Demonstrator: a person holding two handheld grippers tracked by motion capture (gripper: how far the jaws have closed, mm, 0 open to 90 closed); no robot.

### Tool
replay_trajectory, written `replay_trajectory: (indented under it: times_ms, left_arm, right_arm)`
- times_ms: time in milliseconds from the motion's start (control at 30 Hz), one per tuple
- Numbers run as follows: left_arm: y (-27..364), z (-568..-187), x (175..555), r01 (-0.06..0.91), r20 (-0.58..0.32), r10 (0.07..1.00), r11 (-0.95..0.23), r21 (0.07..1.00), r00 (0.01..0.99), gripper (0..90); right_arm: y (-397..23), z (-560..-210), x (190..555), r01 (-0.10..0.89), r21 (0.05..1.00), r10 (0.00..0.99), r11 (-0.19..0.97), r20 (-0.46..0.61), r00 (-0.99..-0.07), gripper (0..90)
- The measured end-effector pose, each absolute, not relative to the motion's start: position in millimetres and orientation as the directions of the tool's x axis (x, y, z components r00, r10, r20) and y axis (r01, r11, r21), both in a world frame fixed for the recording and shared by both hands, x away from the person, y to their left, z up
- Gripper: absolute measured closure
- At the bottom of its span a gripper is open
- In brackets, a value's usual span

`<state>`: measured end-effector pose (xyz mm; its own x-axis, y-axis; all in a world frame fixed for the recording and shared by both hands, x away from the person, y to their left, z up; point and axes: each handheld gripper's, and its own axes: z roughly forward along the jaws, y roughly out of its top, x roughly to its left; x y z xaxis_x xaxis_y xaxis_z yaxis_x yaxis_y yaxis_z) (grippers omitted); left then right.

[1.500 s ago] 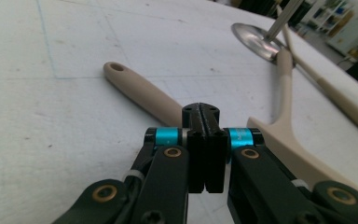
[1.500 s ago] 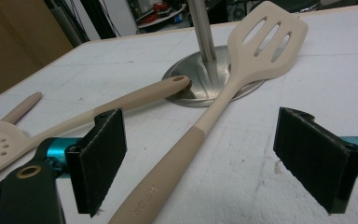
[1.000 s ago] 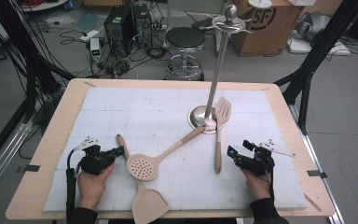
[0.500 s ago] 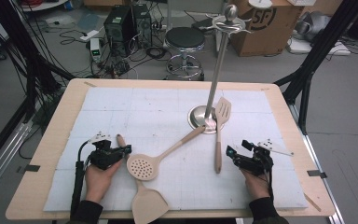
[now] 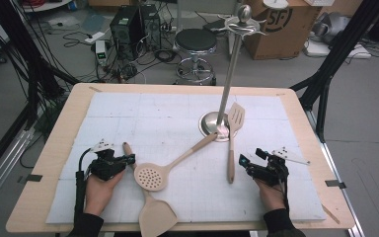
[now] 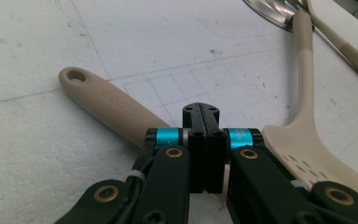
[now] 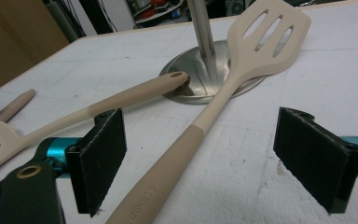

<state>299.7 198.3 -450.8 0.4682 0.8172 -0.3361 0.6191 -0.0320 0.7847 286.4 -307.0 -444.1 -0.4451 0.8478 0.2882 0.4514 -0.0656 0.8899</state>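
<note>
White padding covers the wooden surface, and beyond its far edge I see a round stool, computer boxes and loose cables on the floor. I count three beige utensils and one metal stand on the padding, and I have two tongs at the near edge.

The utensils are a plain spatula, a round skimmer and a slotted turner. The spatula's blade lies at the near edge and its handle runs far and left. The skimmer's head lies over that handle, and its own handle reaches right and far to the stand's round base. The turner's slotted head rests against that base, with its handle pointing back toward me.

My left tongs are closed flat together with nothing between them. In the left gripper view the spatula's handle passes just beyond the tips of the left tongs, its holed end off to the left, and I cannot tell whether they touch. The skimmer's head sits just to their right.

My right tongs stand wide and hold nothing. In the right gripper view the turner's handle runs up between the two pads, clear of both.
</note>
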Motion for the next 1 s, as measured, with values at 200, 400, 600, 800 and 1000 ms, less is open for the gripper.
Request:
replay_trajectory:
  times_ms: [200,400,600,800,1000]
  left_arm:
    - [205.4,-452.6,290.4,0.636,-0.384,0.823,0.036,0.771,0.418,90.0]
    - [218.7,-457.5,270.6,0.655,-0.452,0.806,0.109,0.748,0.382,90.0]
    - [211.6,-442.8,236.0,0.606,-0.437,0.793,0.11,0.788,0.424,90.0]
    - [186.4,-428.3,205.3,0.534,-0.398,0.773,0.092,0.841,0.493,90.0]
    - [157.6,-429.2,199.8,0.553,-0.385,0.712,-0.005,0.833,0.587,90.0]
  right_arm:
    - [-307.2,-444.7,287.6,0.451,0.891,0.847,-0.063,0.286,-0.447,16.6]
    - [-306.1,-444.4,287.2,0.456,0.888,0.845,-0.068,0.294,-0.447,16.6]
    - [-306.1,-444.4,287.3,0.454,0.888,0.844,-0.07,0.295,-0.448,16.6]
    - [-306.9,-443.0,286.2,0.446,0.892,0.844,-0.076,0.296,-0.447,16.6]
    - [-306.6,-443.4,286.7,0.447,0.891,0.843,-0.078,0.298,-0.448,16.6]
